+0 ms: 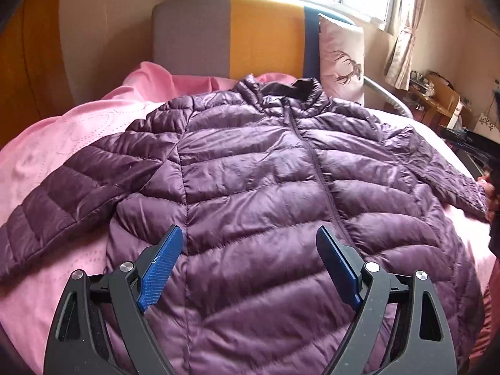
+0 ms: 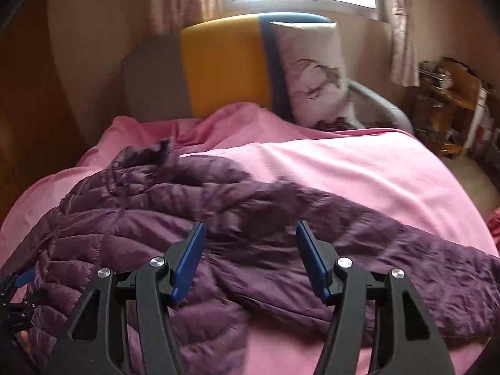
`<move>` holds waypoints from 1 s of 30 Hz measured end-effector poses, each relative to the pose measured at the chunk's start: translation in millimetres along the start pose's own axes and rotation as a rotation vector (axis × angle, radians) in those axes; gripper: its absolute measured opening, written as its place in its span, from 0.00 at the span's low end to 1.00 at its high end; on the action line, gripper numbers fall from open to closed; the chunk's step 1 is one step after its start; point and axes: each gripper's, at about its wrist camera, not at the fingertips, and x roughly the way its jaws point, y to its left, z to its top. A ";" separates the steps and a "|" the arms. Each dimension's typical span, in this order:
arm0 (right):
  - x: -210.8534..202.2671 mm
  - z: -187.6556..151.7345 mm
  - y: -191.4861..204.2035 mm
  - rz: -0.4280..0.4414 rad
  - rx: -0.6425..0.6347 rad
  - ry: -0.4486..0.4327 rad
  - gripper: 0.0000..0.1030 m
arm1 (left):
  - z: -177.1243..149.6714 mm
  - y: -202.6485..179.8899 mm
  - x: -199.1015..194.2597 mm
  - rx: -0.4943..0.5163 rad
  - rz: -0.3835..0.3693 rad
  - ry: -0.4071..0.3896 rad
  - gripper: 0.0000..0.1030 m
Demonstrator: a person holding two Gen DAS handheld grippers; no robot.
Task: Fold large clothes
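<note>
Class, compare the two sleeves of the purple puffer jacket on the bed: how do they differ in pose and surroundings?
The left-hand sleeve lies spread on the pink bedspread, reaching the picture's left edge; the right-hand sleeve stretches toward the bed's right edge, near the pillow side. The left-hand sleeve looks smooth with broad quilted bands; the right-hand sleeve looks more wrinkled. Both are purple, quilted and lie extended, unfolded, from the jacket.

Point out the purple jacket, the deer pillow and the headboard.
purple jacket (image 1: pixel 256 168), left wrist view, chest panel.
deer pillow (image 1: pixel 342 59), left wrist view, printed face.
headboard (image 2: pixel 225 65), right wrist view, yellow panel.
</note>
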 end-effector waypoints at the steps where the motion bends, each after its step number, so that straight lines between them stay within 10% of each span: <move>1: 15.7 3.5 2.3 0.024 0.006 0.027 0.57 | 0.4 2.1 5.7 -0.004 -0.001 0.012 0.84; 6: 101.6 12.8 -31.0 -0.030 0.116 0.175 0.55 | -14.4 19.1 33.4 -0.085 -0.046 0.084 0.85; 12: 120.9 10.7 -84.3 -0.093 0.210 0.150 0.47 | -18.6 12.6 40.4 -0.052 -0.046 0.086 0.95; 22: 21.6 -14.6 -109.8 -0.143 0.246 0.029 0.64 | -18.0 13.4 41.5 -0.043 -0.044 0.088 0.96; 30: -36.7 -81.5 -221.3 -0.441 0.406 0.082 0.65 | -17.7 12.3 41.1 -0.040 -0.039 0.087 0.96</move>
